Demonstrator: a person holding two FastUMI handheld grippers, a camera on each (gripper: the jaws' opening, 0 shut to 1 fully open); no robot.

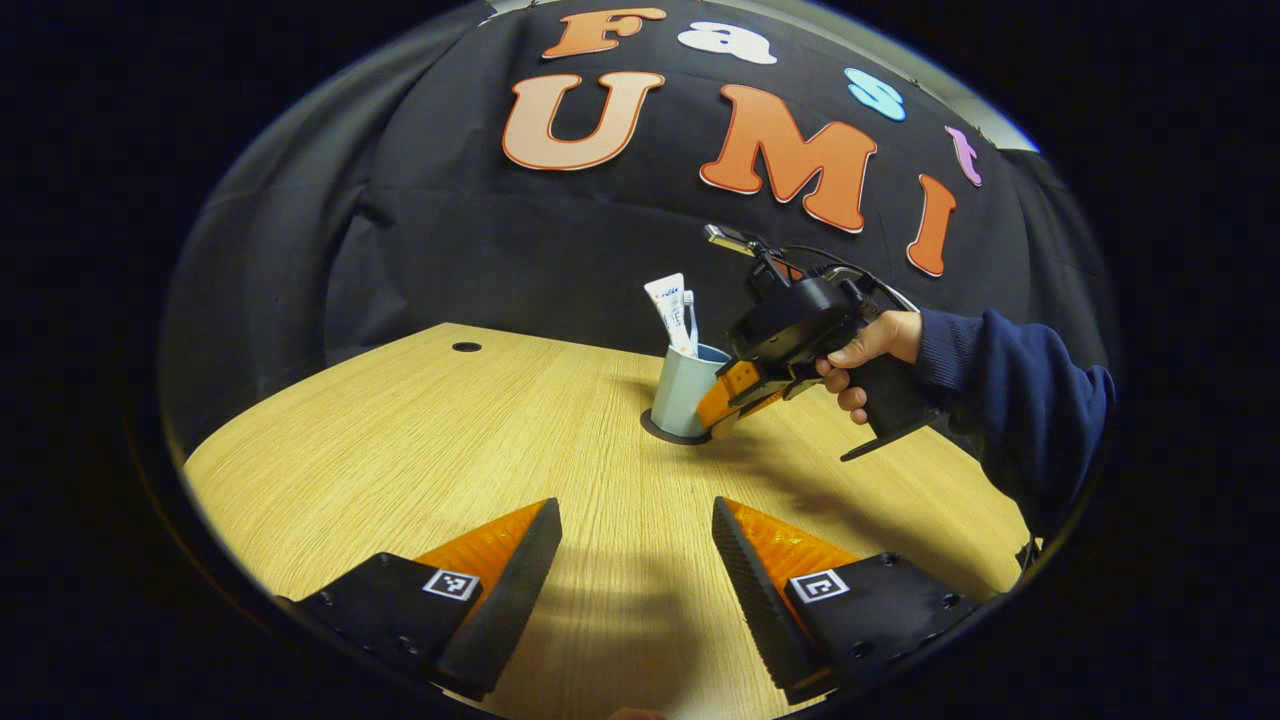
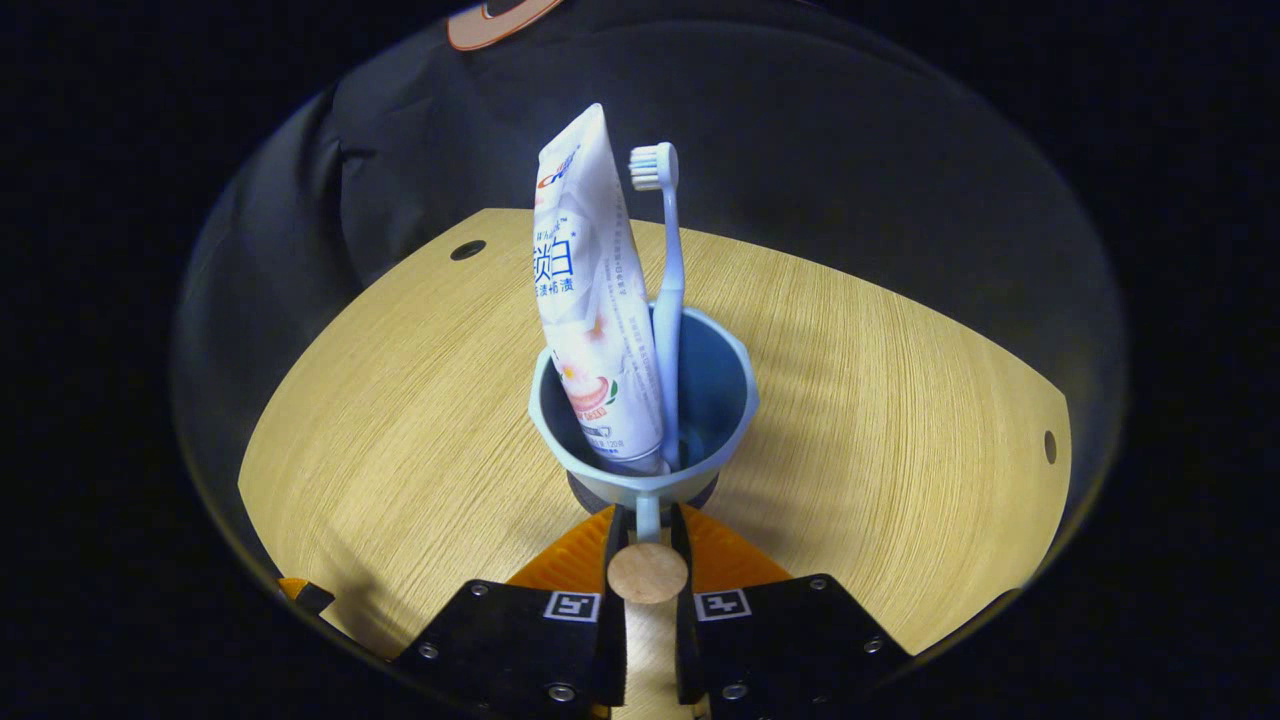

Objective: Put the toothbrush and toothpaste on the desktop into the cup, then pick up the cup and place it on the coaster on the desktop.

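Observation:
A pale blue cup stands upright on a dark round coaster on the wooden desktop. A white toothpaste tube and a light blue toothbrush lean inside it, bristles up. My right gripper is shut on the cup's handle, which ends in a round wooden cap. In the left gripper view the cup sits on the coaster at mid-desk, with the right gripper against its right side. My left gripper stands open over the near desk with nothing between its fingers.
A hand in a dark blue sleeve holds the right gripper, reaching in from the right. The desktop has a cable hole at the far left and another hole near its right edge. Black cloth walls surround the desk.

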